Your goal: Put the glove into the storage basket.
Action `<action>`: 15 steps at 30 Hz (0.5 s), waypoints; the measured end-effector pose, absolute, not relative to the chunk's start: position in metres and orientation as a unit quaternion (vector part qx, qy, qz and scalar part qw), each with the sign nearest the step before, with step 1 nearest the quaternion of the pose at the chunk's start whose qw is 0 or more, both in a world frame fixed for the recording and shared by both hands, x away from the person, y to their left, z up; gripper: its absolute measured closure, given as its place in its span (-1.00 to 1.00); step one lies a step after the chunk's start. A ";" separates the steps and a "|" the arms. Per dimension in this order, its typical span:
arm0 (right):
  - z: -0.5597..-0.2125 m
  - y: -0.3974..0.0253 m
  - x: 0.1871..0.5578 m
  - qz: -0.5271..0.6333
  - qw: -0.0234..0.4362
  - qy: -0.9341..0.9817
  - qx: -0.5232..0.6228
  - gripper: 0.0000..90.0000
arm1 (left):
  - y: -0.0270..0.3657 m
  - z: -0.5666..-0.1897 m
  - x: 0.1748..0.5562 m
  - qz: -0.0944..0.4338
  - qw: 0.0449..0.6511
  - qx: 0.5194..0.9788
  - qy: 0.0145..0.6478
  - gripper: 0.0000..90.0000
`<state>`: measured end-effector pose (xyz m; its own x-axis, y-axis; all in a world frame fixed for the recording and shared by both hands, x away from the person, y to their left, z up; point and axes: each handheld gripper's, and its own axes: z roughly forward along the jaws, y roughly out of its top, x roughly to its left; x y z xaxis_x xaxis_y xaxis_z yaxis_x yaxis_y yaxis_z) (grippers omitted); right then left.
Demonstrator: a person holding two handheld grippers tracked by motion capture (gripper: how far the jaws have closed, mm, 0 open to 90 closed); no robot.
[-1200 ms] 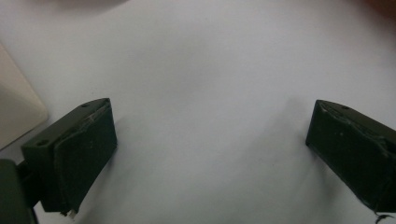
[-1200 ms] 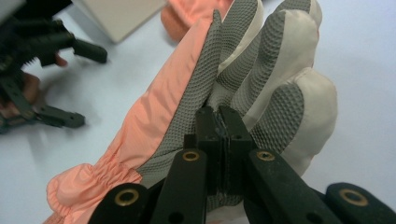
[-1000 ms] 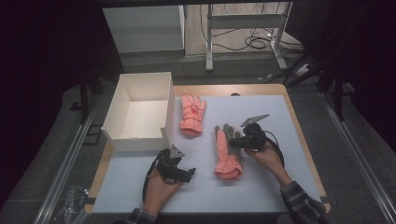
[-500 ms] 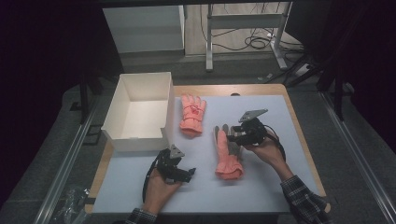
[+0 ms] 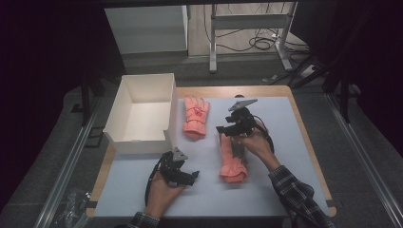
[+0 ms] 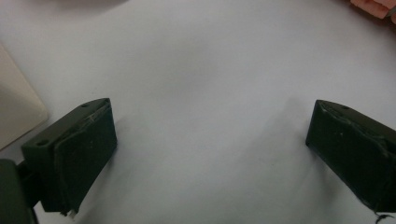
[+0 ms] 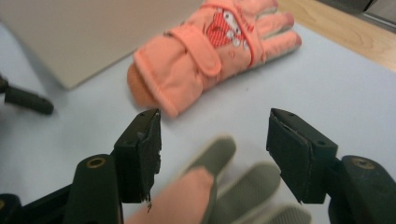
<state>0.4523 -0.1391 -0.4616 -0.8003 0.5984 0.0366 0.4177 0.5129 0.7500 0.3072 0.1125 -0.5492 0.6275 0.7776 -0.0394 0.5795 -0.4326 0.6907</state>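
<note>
Up and back goes the right gripper [image 5: 224,129] vs a sec ago: it was low over the fingers of the near glove, now it's lifted a bit, hovering above the fingertip end. Left gripper [image 5: 190,176] hasn't budged, parked on the pale blue-white table mat [image 5: 285,190] near the front edge.

Right gripper's jaws: spread wide, nothing between them. Right gripper view looks down past the two black jaws at the grey-palmed fingertips of the near salmon-pink padded winter glove [image 7: 219,186], blurred, just below the jaws, not touching as far as I can tell. That glove [image 5: 233,159] lies palm up, cuff toward the person, centre-right of the mat.

Second salmon-pink padded glove w/ a cartoon patch on the back [image 5: 196,116] lies flat farther back, fingers pointing away, just beside the open white cardboard box [image 5: 121,102]. Same glove in the right gripper view [image 7: 210,51], strap and patch facing up.

Left gripper's jaws: also spread wide, holding nothing; the left gripper view has bare mat between them, box corner at the left edge. Person's plaid sleeve [image 5: 297,199] comes in bottom right.
</note>
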 end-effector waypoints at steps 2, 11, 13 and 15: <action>-0.460 -0.133 0.458 0.399 0.115 0.860 0.296 -0.20 | 0.113 -0.549 0.307 0.143 0.343 0.834 0.407 -0.96; -0.457 -0.097 0.484 0.394 0.115 0.861 0.301 -0.20 | 0.113 -0.549 0.307 0.143 0.343 0.834 0.407 -0.96; -0.457 -0.087 0.490 0.394 0.114 0.861 0.300 -0.19 | 0.113 -0.549 0.307 0.143 0.343 0.834 0.407 -0.96; -0.459 -0.079 0.494 0.392 0.115 0.863 0.299 -0.14 | 0.112 -0.549 0.307 0.143 0.344 0.834 0.407 -0.96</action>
